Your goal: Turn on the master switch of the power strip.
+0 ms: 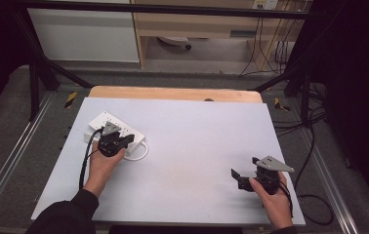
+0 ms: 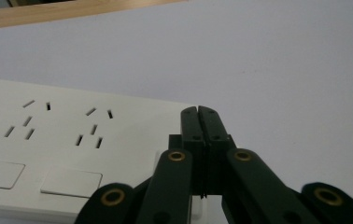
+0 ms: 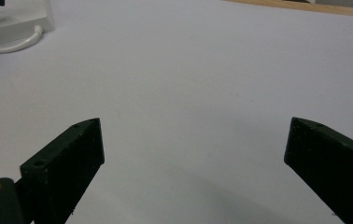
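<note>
Left hand-held gripper clenched empty, hiding the power strip's corner; right released.

I count one power strip, one cord, one table, and my two grippers, left and right.

Even, soft overhead light on the pale counter, room beyond the counter falling dark at both sides, faint soft shadow on the counter between the right gripper's jaws, left gripper's near linkage blurred, mild grain, no glare
</note>
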The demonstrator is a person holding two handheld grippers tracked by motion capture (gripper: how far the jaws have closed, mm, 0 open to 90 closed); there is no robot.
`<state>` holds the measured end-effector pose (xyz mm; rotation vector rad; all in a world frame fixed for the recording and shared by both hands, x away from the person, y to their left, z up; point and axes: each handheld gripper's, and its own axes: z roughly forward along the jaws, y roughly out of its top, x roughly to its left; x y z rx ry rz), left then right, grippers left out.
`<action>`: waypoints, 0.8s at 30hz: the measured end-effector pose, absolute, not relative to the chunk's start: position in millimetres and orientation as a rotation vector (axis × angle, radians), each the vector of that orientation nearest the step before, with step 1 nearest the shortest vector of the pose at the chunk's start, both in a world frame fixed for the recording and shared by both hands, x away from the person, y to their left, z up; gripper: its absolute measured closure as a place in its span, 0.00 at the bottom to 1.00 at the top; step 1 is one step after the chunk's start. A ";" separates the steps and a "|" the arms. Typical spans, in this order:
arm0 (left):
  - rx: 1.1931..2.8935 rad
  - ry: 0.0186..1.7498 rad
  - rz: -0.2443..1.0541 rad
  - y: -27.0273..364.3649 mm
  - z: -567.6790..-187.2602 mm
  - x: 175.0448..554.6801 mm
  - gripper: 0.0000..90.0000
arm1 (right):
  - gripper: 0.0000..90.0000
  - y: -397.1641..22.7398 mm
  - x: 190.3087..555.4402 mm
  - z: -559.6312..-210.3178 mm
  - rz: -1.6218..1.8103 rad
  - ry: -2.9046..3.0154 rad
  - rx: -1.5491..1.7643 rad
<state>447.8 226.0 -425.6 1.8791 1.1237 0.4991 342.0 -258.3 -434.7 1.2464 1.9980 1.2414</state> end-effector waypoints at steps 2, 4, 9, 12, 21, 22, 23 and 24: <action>1.887 1.132 0.502 227.0 -426.4 448.1 1.00 | 0.06 -258.4 342.1 -434.8 1.241 1.998 1.245; 1.888 1.136 0.507 227.7 -426.6 447.8 1.00 | 0.06 -258.5 342.2 -435.0 1.242 1.998 1.247; 1.906 1.141 0.509 228.8 -427.1 447.1 1.00 | 0.05 -257.9 342.0 -434.8 1.247 2.001 1.247; 1.925 1.146 0.512 229.6 -428.2 447.2 1.00 | 0.05 -257.9 342.1 -435.0 1.246 2.002 1.247; 1.926 1.161 0.498 232.0 -434.7 446.1 1.00 | 0.05 -257.9 342.4 -435.3 1.248 2.002 1.247; 1.927 1.162 0.498 232.2 -435.1 446.0 1.00 | 0.05 -257.9 342.4 -435.3 1.248 2.002 1.247; 1.930 1.160 0.499 232.3 -435.5 445.8 1.00 | 0.05 -257.7 342.3 -435.3 1.247 2.003 1.251; 1.931 1.159 0.498 232.4 -435.5 445.8 1.00 | 0.05 -257.7 342.3 -435.3 1.247 2.003 1.251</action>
